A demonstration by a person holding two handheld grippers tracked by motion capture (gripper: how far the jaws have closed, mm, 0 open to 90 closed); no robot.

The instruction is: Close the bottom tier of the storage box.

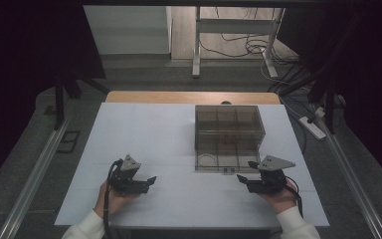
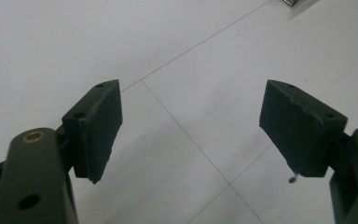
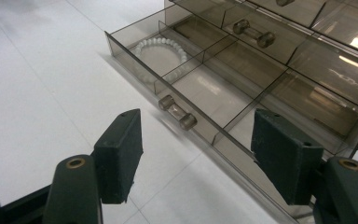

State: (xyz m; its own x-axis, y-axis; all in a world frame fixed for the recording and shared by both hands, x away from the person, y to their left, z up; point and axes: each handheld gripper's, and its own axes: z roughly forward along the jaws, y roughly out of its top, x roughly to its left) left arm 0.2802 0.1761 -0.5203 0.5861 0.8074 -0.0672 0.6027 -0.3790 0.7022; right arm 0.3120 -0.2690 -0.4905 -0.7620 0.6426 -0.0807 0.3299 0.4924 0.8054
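Note:
A smoky clear drawer box point(image 1: 230, 123) stands on the white table point(image 1: 149, 134), right of centre. Its bottom drawer point(image 1: 226, 158) point(image 3: 242, 88) is pulled out toward me and split into compartments. A white bead bracelet point(image 3: 163, 58) point(image 1: 207, 160) lies in the drawer's left compartment. The drawer handle point(image 3: 177, 113) sticks out of its front wall. My right gripper point(image 1: 242, 178) point(image 3: 196, 161) is open just in front of the drawer, near the handle, holding nothing. My left gripper point(image 1: 150, 179) point(image 2: 191, 130) is open over bare table at the front left.
The table's near edge point(image 1: 189, 225) lies close under both hands. Metal rails point(image 1: 30, 184) run along both sides of the table. Behind it are a desk frame point(image 1: 234, 30) and loose cables point(image 1: 298, 74) on the floor.

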